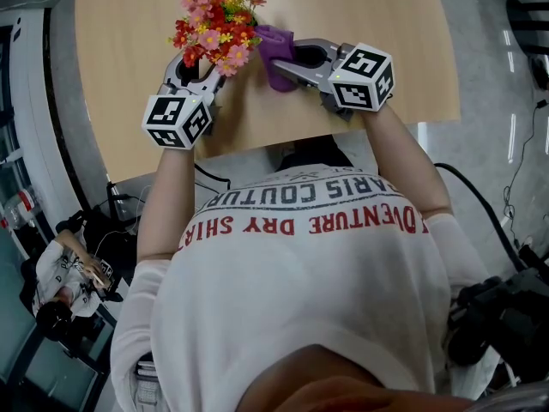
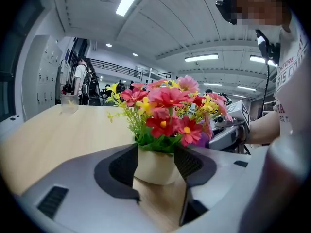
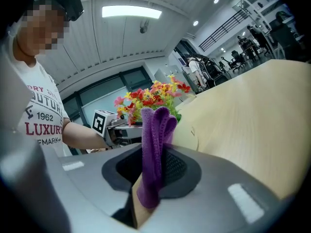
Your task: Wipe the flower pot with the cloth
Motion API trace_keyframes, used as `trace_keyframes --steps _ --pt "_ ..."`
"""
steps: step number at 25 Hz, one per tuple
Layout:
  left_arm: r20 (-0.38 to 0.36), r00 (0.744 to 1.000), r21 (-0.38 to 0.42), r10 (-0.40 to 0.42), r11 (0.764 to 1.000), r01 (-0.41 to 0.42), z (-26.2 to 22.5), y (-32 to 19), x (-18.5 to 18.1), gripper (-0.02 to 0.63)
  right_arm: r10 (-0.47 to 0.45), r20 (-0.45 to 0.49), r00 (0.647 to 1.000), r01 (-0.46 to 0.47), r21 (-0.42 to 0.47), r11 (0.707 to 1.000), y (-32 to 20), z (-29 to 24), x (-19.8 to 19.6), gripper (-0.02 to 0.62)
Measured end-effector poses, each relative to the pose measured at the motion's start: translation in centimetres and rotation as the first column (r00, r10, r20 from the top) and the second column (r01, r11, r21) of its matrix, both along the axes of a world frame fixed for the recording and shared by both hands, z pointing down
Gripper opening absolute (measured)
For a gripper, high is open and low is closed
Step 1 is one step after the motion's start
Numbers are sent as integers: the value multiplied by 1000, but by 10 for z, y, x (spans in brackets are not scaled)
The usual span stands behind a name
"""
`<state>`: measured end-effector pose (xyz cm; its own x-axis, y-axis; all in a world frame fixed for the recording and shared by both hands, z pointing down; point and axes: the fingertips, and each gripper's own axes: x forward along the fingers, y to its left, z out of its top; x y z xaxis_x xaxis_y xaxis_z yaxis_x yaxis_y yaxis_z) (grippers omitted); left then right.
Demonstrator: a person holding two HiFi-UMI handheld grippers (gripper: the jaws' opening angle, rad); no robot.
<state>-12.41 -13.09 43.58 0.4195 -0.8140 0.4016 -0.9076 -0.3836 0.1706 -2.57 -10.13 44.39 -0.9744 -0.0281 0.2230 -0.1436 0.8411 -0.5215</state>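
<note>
In the head view my left gripper (image 1: 204,65) reaches in under a bunch of red, pink and yellow flowers (image 1: 219,20) over the wooden worktop (image 1: 369,15). My right gripper (image 1: 292,63) comes in from the other side with a purple cloth (image 1: 274,51) at its tip. The cloth sits right against the flowers' edge, on the side away from my left hand. The flowers cover what stands below them.

The left gripper view shows it. A small cream pot (image 2: 154,165) stands upright between the left fingers (image 2: 121,168), and both pads press on its sides. That hand is gripping the pot and steadying it. The right gripper shows just beyond the pot, behind the flowers.

In the right gripper view the right fingers (image 3: 177,170) are closed on the cloth. It is folded lengthwise and stands up past the fingertips. The pot's cream wall lies just ahead of these fingers and slightly to the right of the fold. It is touching or nearly so; I cannot tell which.

I judge the wiping falls to the right hand, since the left is taken up holding. The fold runs roughly along the wall's height, so a sideways sweep round the wall should wipe it.
</note>
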Motion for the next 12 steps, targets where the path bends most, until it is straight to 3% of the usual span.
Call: trace_keyframes --steps 6,12 --pt "-22 1000 -5 4 1000 -4 -2 5 -2 235 55 -11 998 -55 -3 998 -23 4 10 67" --pt "-32 999 -9 16 1000 -16 -5 16 -1 235 33 -36 999 -32 31 999 -31 6 3 67"
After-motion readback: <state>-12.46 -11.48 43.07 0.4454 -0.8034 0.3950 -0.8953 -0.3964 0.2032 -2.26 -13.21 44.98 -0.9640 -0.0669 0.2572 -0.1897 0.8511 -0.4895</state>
